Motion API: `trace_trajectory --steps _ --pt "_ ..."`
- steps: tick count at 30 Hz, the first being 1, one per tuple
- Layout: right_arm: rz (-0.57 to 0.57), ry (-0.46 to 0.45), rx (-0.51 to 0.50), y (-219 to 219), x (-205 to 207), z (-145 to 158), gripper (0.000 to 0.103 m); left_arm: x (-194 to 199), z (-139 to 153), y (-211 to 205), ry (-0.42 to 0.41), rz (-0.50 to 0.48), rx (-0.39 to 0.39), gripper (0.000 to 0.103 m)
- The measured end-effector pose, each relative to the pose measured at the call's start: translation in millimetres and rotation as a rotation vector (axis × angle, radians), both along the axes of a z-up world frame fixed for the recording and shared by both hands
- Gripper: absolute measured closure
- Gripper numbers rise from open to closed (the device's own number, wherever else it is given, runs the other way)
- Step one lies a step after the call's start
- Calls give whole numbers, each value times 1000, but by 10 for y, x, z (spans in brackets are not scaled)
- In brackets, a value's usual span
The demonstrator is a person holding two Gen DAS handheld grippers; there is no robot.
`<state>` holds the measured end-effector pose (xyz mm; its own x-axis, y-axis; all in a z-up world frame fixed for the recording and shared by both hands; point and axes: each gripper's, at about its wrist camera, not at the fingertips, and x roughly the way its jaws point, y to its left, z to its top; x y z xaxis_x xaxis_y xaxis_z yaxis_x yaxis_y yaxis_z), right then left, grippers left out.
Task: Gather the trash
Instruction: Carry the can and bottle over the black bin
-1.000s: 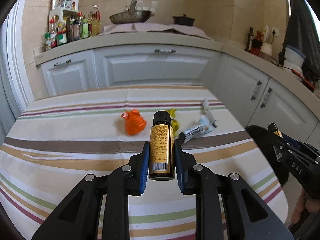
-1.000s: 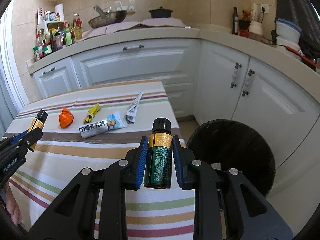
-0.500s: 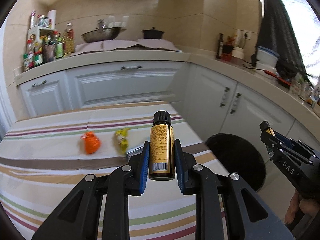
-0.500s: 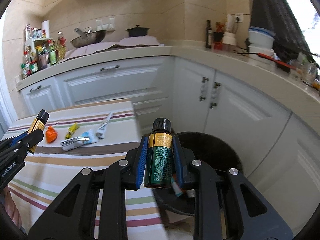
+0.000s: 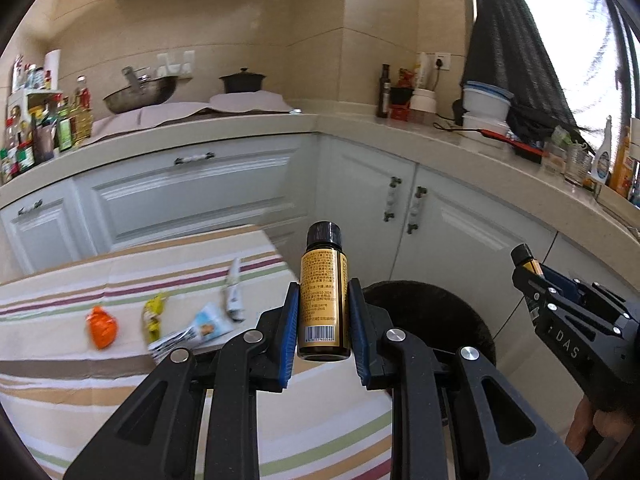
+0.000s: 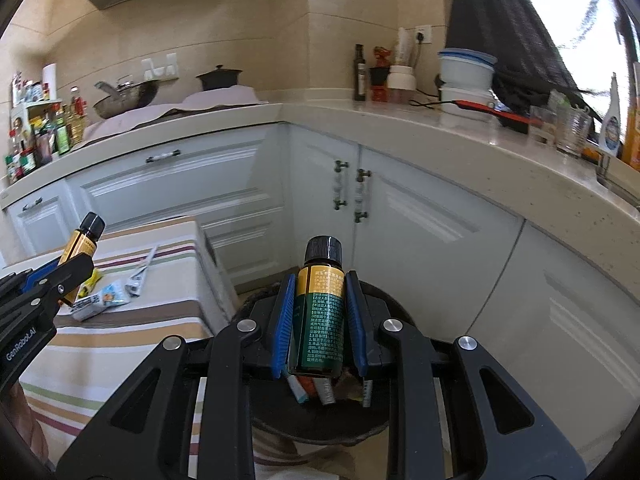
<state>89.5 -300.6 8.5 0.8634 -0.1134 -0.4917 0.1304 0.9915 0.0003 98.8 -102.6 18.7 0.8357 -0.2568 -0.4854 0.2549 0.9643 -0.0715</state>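
Observation:
My left gripper (image 5: 324,320) is shut on a small yellow-labelled bottle (image 5: 323,304) with a black cap, held upright over the table's right edge. My right gripper (image 6: 319,320) is shut on a green-labelled bottle (image 6: 320,320), held upright above the black trash bin (image 6: 384,416), which holds several wrappers. The bin also shows in the left wrist view (image 5: 440,320) beside the table. On the striped tablecloth (image 5: 80,392) lie an orange wrapper (image 5: 102,326), a yellow wrapper (image 5: 154,316), a white snack packet (image 5: 196,330) and a thin white wrapper (image 5: 234,292).
White cabinets (image 5: 192,196) and a counter wrap around the back and right. The counter carries a wok (image 5: 140,94), a black pot (image 5: 242,82), bottles and containers (image 5: 484,104). The bin stands on the floor between the table and the corner cabinets.
Both grippers have swung right with their bottles. The right one went from over the table to above the bin. The left one moved to the table's right edge.

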Motion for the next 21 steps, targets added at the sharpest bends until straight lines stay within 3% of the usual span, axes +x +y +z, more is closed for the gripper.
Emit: trace_trajectory --steps 21 --pt "-74 17 28 -417 289 -245 79 360 -239 -646 10 -67 62 79"
